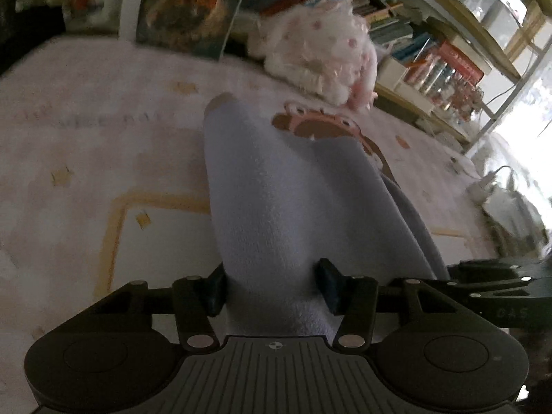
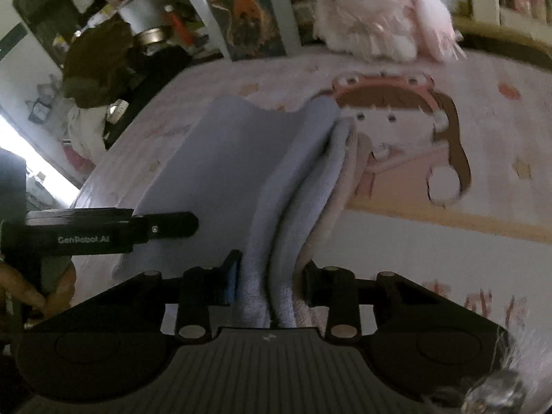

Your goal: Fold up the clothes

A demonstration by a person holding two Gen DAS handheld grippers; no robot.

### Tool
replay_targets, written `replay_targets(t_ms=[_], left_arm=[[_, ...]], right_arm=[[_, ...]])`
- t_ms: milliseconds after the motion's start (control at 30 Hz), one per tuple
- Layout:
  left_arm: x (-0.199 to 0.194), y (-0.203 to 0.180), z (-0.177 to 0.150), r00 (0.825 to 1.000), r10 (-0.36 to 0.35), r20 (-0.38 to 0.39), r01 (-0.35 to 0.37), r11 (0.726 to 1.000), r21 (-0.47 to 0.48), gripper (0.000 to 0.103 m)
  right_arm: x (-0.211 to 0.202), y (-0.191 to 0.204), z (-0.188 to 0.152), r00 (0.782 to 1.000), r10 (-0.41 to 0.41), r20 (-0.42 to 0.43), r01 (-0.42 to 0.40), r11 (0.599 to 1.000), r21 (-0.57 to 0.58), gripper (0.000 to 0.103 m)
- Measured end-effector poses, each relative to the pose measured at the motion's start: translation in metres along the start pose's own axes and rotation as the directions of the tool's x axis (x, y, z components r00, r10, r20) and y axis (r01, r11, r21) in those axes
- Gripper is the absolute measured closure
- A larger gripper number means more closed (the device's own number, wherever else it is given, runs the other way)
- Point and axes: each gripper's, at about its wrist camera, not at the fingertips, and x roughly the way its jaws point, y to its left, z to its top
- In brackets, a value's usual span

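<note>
A pale lavender fleece garment (image 1: pixel 276 189) runs away from me across a pink printed bedspread (image 1: pixel 86 131). My left gripper (image 1: pixel 272 288) is shut on its near end, and the cloth fills the gap between both pads. In the right wrist view the same garment (image 2: pixel 220 165) rises in folded layers with a pinkish layer along its right side. My right gripper (image 2: pixel 270 279) is shut on that bunched edge. The left gripper's black body (image 2: pixel 103 231) sits close on the left, beside the cloth. The right gripper's body (image 1: pixel 500 281) shows at the right edge of the left wrist view.
A fluffy white and pink plush toy (image 2: pixel 376 17) lies at the far side of the bed. Shelves of books (image 1: pixel 431 55) stand to the right. A tall picture book or poster (image 1: pixel 186 7) leans behind. The bedspread carries a cartoon girl print (image 2: pixel 396 110). A person's hand (image 2: pixel 20 296) holds the left gripper.
</note>
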Motion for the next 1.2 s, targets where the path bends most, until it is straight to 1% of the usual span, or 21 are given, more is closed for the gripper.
replay_targets(t_ms=[67,133,233,267,367,467,500,567,633,667,733,867,1200], left_arm=[[0.004,0.009,0.0,0.999,-0.033,-0.023,0.032,0.998,-0.047,0.046],[0.008,0.018,0.0,0.997,-0.062,-0.036,0.059,0.994,-0.095,0.042],[0.012,0.025,0.001,0.994,-0.094,-0.047,0.088,0.989,-0.12,0.04],[0.014,0.027,0.001,0.994,-0.102,-0.049,0.095,0.987,-0.131,0.038],[0.019,0.029,0.003,0.991,-0.123,-0.042,0.115,0.98,-0.161,0.037],[0.021,0.026,0.004,0.992,-0.118,-0.034,0.111,0.981,-0.158,0.038],[0.021,0.025,0.004,0.993,-0.114,-0.031,0.108,0.982,-0.158,0.038],[0.021,0.022,0.004,0.995,-0.098,-0.03,0.093,0.984,-0.151,0.044],[0.017,0.017,0.004,0.997,-0.08,-0.02,0.077,0.989,-0.129,0.049],[0.014,0.014,0.004,0.997,-0.071,-0.011,0.07,0.991,-0.115,0.053],[0.007,0.006,0.003,0.998,-0.057,0.012,0.058,0.995,-0.082,0.055],[-0.004,-0.013,0.001,0.998,-0.034,0.045,0.035,0.999,-0.029,0.055],[-0.009,-0.053,-0.007,0.995,-0.031,0.098,0.031,1.0,0.001,0.055]], right_arm=[[0.001,-0.011,-0.003,1.0,0.017,-0.013,-0.016,0.997,0.072,0.069],[0.004,-0.02,-0.004,0.999,0.034,-0.023,-0.03,0.989,0.142,0.062],[0.01,-0.028,-0.005,0.998,0.042,-0.04,-0.033,0.977,0.209,0.055],[0.012,-0.03,-0.006,0.998,0.046,-0.041,-0.036,0.974,0.225,0.054],[0.017,-0.033,-0.005,0.997,0.057,-0.043,-0.045,0.966,0.255,0.052],[0.021,-0.032,-0.003,0.997,0.066,-0.03,-0.056,0.964,0.261,0.048],[0.022,-0.03,-0.002,0.998,0.062,-0.028,-0.053,0.966,0.253,0.048],[0.024,-0.025,0.0,0.998,0.048,-0.03,-0.04,0.975,0.22,0.056],[0.022,-0.022,0.0,0.999,0.05,-0.02,-0.046,0.982,0.185,0.066],[0.021,-0.02,0.001,0.999,0.05,-0.013,-0.047,0.985,0.165,0.068],[0.014,-0.014,0.0,0.999,0.038,0.014,-0.039,0.994,0.103,0.07],[0.001,-0.006,-0.001,0.999,0.023,0.044,-0.024,1.0,0.013,0.071],[-0.034,-0.021,-0.01,0.995,0.024,0.098,-0.017,0.997,-0.072,0.071]])
